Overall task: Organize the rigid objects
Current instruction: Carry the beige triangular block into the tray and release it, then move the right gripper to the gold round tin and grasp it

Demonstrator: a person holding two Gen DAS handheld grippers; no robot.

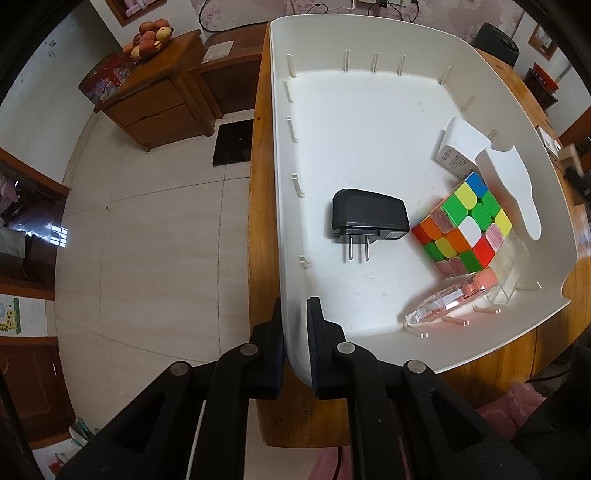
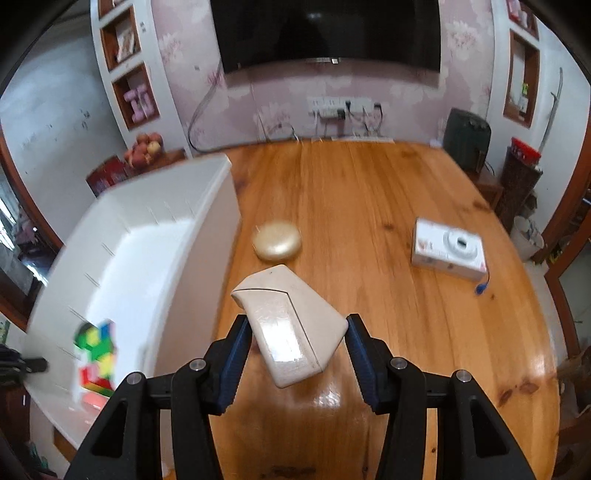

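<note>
My left claw (image 1: 295, 347) pinches the tray's (image 1: 369, 29) near wall; inside, the charger (image 1: 369, 214) lies left of the cube (image 1: 463, 230).

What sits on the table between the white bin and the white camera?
In the right wrist view, a gold round disc lies on the wooden table between the white bin and the white camera; otherwise bare wood.

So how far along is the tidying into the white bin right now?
Done: black plug adapter, colour cube, white charger and a clear pink item lie in the white bin, steadied by the left gripper. In hand: the right gripper holds a beige case. Left: gold disc and white camera on the table.
</note>
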